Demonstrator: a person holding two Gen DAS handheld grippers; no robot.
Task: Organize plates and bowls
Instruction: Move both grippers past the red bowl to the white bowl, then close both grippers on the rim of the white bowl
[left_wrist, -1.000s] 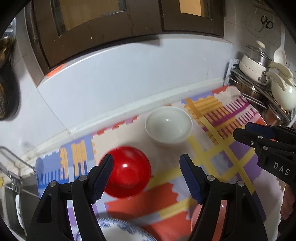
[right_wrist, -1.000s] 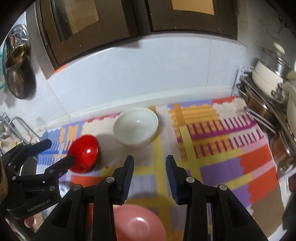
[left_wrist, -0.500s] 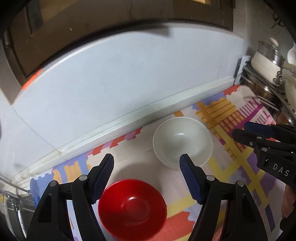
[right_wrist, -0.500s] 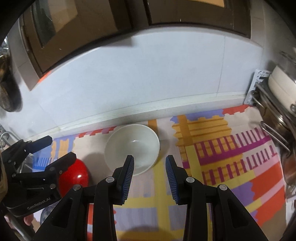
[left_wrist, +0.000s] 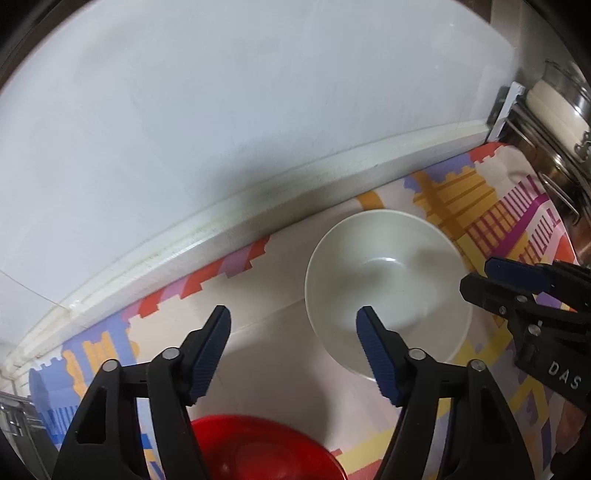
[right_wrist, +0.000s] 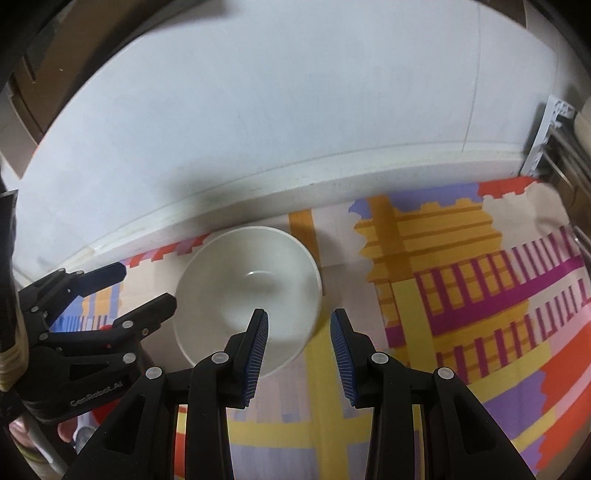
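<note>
A white bowl stands upright on the patterned mat near the back ledge. My left gripper hovers at its left side. Its jaws are closing, the bowl's left rim lies between them, and the pads are not pressing on it. My right gripper is open over the white bowl. Its near right rim sits between the fingers, one fingertip over the inside. A red bowl lies below the left gripper, at the frame's bottom edge. Each gripper shows in the other's view: the right gripper and the left gripper.
A white ledge and tiled wall close off the back just behind the bowl. A metal rack with pots stands at the right end of the mat. A hand holds the left gripper. The mat stretches to the right.
Both grippers have moved forward and down to the white bowl, which now looks much larger. The red bowl has slid to the bottom of the left view. The left jaws have narrowed slightly.
</note>
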